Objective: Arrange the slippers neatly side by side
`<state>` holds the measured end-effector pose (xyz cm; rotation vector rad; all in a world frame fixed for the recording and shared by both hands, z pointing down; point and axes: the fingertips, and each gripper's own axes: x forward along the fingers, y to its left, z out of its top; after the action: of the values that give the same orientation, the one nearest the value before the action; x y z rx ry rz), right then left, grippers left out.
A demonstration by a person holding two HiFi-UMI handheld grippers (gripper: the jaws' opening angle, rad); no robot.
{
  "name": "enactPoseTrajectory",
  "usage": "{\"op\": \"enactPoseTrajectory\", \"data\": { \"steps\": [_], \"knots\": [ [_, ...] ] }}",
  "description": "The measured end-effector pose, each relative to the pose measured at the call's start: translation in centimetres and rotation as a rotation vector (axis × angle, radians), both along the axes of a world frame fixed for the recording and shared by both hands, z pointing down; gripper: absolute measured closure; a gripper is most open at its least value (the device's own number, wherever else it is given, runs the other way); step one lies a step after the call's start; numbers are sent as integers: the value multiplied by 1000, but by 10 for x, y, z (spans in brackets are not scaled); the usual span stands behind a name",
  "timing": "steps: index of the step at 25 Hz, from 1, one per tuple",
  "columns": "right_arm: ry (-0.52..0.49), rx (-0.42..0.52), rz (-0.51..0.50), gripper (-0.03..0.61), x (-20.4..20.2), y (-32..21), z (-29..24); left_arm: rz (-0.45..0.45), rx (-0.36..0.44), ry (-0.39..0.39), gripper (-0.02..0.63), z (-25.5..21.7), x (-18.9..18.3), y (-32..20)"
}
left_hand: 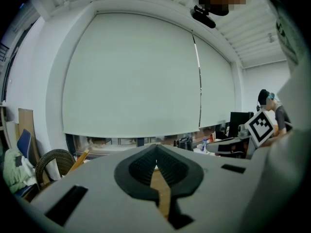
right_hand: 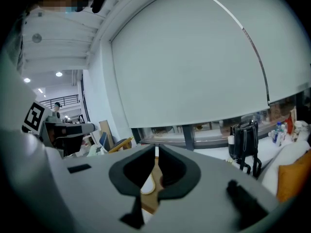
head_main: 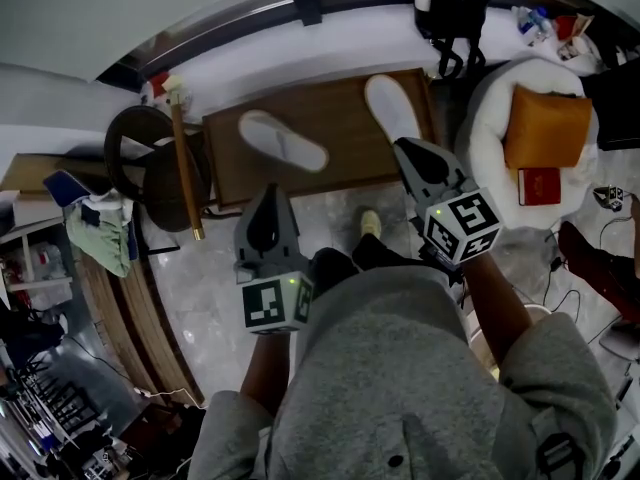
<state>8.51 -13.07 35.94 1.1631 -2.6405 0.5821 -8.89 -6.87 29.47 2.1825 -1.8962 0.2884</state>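
Biggest thing in head view is the marble floor (head_main: 200,278) I'm standing on, w/ a low wood top (head_main: 345,163) ahead of me, up against the window ledge. Right of it sits a white seat (head_main: 490,118) w/ an orange cushion (head_main: 545,126); a black bag (head_main: 455,13) is up on the ledge, well clear of the job. Both slippers are on the wood top but nowhere near paired. The left slipper (head_main: 283,140) lies on a slant toward the top's left half. The right slipper (head_main: 390,106) is toward the right end, tilted a different way, w/ bare wood between the two. So they're apart and not parallel, and as I judge it nothing of the arranging is done yet. Still left: grab one, bring it beside the other, square up toes and heels. My left gripper (head_main: 272,190) hangs over the floor short of the top's near edge, well back from the left slipper. Its jaws are closed tip to tip w/ nothing in them, only wood showing past them. My right gripper (head_main: 408,150) is further fwd, tips just beside the near end of the right slipper. Can't tell if they touch it. Its jaws are closed too, bar a hairline slit at the tips, gripping nothing; a bit of white slipper shows beyond them. Both need to spread before any pickup, and the right one looks closest to starting.
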Motion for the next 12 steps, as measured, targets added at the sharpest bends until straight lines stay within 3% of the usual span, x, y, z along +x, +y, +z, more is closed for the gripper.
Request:
{"op": "enactPoseTrajectory", "data": {
  "steps": [12],
  "knots": [
    [24,-9,-1,541,10,2,13,-10,0,-16,600,3,2,6]
  ]
}}
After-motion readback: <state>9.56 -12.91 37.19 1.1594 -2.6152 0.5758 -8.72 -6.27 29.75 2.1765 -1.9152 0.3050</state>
